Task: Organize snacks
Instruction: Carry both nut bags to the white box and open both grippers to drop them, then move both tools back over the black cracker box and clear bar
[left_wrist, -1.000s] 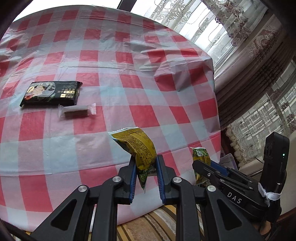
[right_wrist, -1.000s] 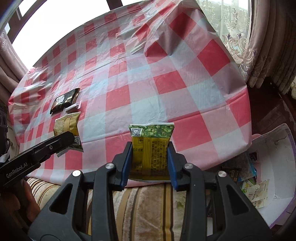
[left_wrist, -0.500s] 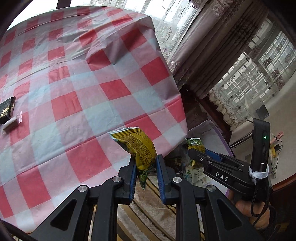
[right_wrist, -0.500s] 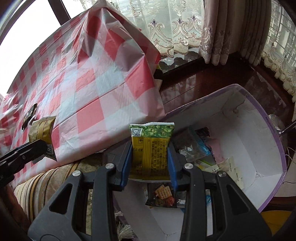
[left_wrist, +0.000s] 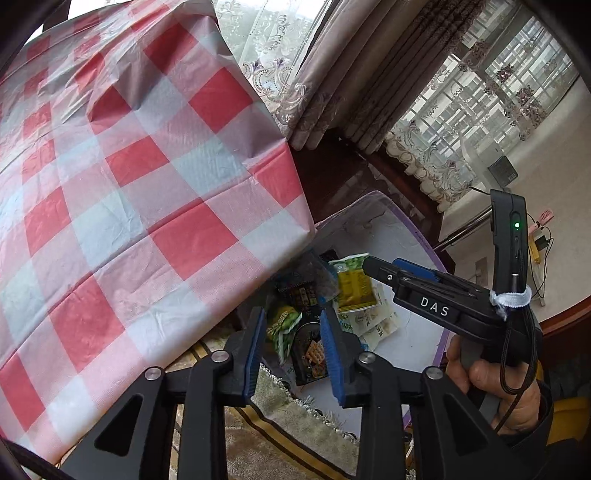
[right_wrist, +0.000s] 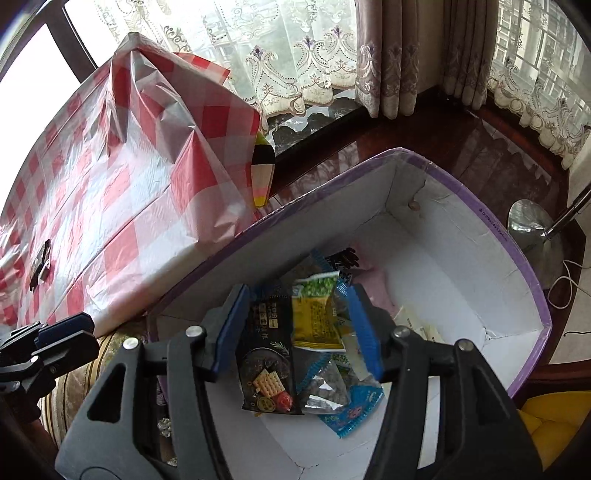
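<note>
A white box with a purple rim (right_wrist: 480, 214) stands on the floor beside the table and holds several snack packets. My right gripper (right_wrist: 299, 328) is open above it; a yellow-green packet (right_wrist: 316, 314) is falling free between its jaws. My left gripper (left_wrist: 293, 341) is open over the box's near side, and a blurred yellow-green packet (left_wrist: 282, 326) drops below it. The right gripper (left_wrist: 373, 264) also shows in the left wrist view, with its packet (left_wrist: 352, 282) beside it. A black cracker packet (right_wrist: 267, 354) lies in the box.
The red-and-white checked tablecloth (left_wrist: 122, 192) hangs over the table to the left. A dark packet and a small wrapped bar (right_wrist: 40, 264) lie far off on the table. Curtains (right_wrist: 384, 55) and a dark wooden ledge stand behind the box. A striped cushion (left_wrist: 266, 435) lies below my grippers.
Both grippers swung right from the table to over the box and opened. Each let go of its yellow-green packet, and both packets are dropping into the box.
</note>
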